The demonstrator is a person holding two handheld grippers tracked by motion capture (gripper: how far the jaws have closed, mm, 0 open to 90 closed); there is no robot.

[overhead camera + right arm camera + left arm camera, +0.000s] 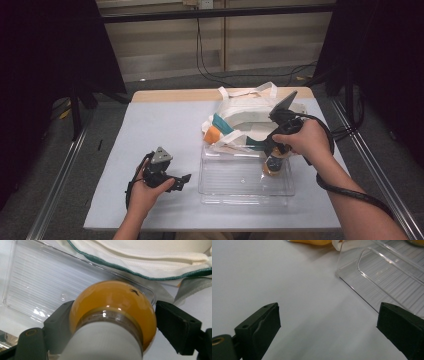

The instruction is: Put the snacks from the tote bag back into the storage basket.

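Orange bottle [113, 315]: round-bodied, filled with orange liquid, white ribbed cap toward the camera in the right gripper view, a small dark mark on its shoulder. It sits between the jaws of the right gripper [113, 327], which press on both flanks of the body, so the grasp looks firm. In the high view the bottle [273, 166] hangs under the right hand [305, 141], over the far right corner of the clear plastic tray [240, 192]. Whether its base touches the tray floor I cannot tell.

Progress, as a judgement: the work looks like moving items from the white cloth bag [250, 117] into the tray. The tray floor appears bare apart from this bottle, so this is likely the first item going in. Still to do: set it down, let go, then fetch the rest. A second orange item [213, 134] lies at the bag's mouth, just behind the tray's far edge, with a teal strip beside it.

Tray: transparent, ribbed floor, shallow walls, standing on the grey table [150, 125] in front of the bag. Bag: cream fabric with green-stitched hem [140, 275], handles splayed toward the far side.

Left gripper [182, 179]: jaws spread wide, nothing between them, resting low on the table just left of the tray, well apart from the bottle. Its own view shows the tray's near corner [342, 275] ahead.
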